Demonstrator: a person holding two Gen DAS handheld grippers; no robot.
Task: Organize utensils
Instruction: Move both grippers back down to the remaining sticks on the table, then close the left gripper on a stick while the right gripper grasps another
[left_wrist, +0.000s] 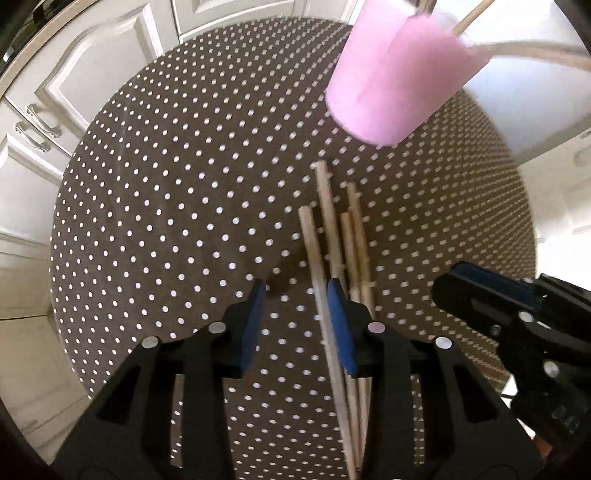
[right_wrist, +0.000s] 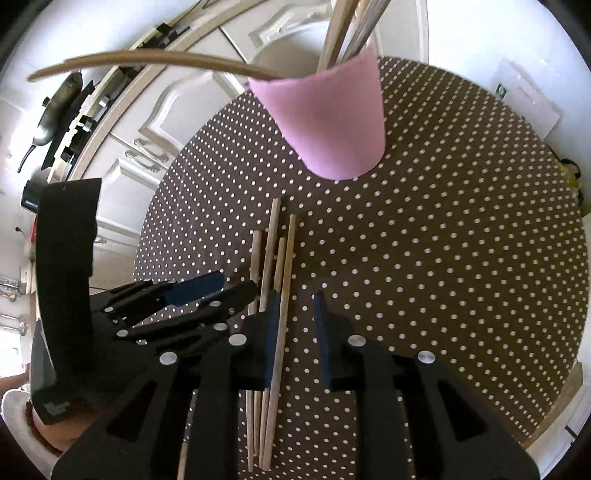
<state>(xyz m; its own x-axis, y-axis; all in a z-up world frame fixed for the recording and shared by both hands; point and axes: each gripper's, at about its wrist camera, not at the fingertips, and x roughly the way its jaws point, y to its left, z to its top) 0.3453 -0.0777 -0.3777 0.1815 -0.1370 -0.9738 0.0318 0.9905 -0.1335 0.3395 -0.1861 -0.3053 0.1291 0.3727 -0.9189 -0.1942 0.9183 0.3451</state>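
Several wooden chopsticks (left_wrist: 334, 236) lie side by side on the round brown polka-dot table (left_wrist: 166, 206); they also show in the right wrist view (right_wrist: 275, 243). A pink cup (left_wrist: 391, 74) holding wooden utensils stands beyond them, also in the right wrist view (right_wrist: 332, 118). My left gripper (left_wrist: 297, 299) is open just above the table, its right pad beside the leftmost chopstick. My right gripper (right_wrist: 297, 314) is open over the rightmost chopstick, which lies along its left pad. Each gripper shows in the other's view: the right (left_wrist: 491, 295), the left (right_wrist: 210, 291).
White kitchen cabinets (left_wrist: 74, 85) surround the table. A stove with a dark pan (right_wrist: 55, 110) is at the far left. A white board (right_wrist: 524, 96) lies beyond the table's far right edge.
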